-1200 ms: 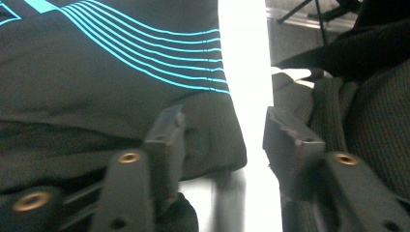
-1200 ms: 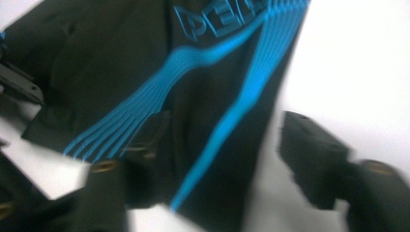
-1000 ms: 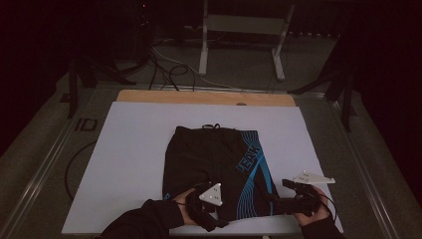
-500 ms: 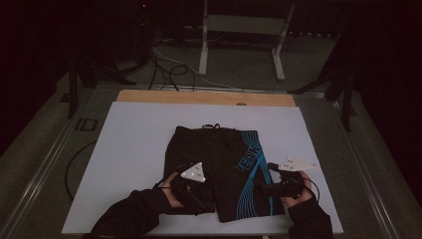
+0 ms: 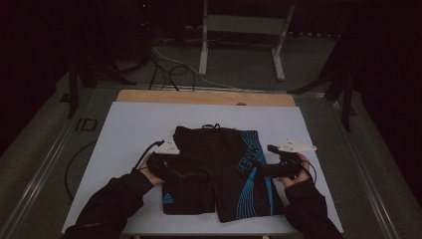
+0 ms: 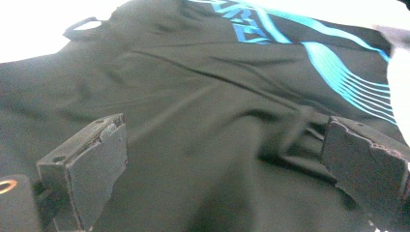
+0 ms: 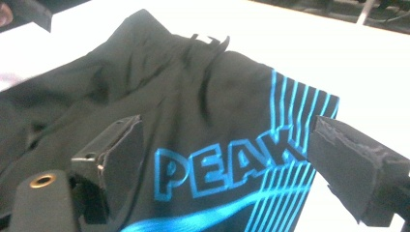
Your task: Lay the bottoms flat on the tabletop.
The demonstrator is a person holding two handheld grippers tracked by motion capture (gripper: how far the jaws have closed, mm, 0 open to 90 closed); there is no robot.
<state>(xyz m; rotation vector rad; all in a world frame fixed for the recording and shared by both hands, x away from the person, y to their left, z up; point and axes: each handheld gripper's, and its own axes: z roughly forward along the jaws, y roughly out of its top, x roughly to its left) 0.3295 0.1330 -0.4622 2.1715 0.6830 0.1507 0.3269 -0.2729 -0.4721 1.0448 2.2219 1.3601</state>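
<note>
Black shorts point(image 5: 219, 172) laid flat on white table point(image 5: 124, 129); "PEAK" is printed in blue on the fabric. Left gripper point(image 5: 191, 175) over shorts' left half, jaws just opened, spread, nothing pinched. Right gripper point(image 5: 259, 167) at the lettering, jaws spread, fabric not clamped.

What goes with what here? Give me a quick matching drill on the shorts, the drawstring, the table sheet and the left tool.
1. shorts
2. drawstring loop
3. table sheet
4. left tool

A. white
B. open, over the black cloth
C. black with blue stripes and lettering
D. at the waistband on the far edge

Pairs: 1-C, 2-D, 3-A, 4-B
</note>
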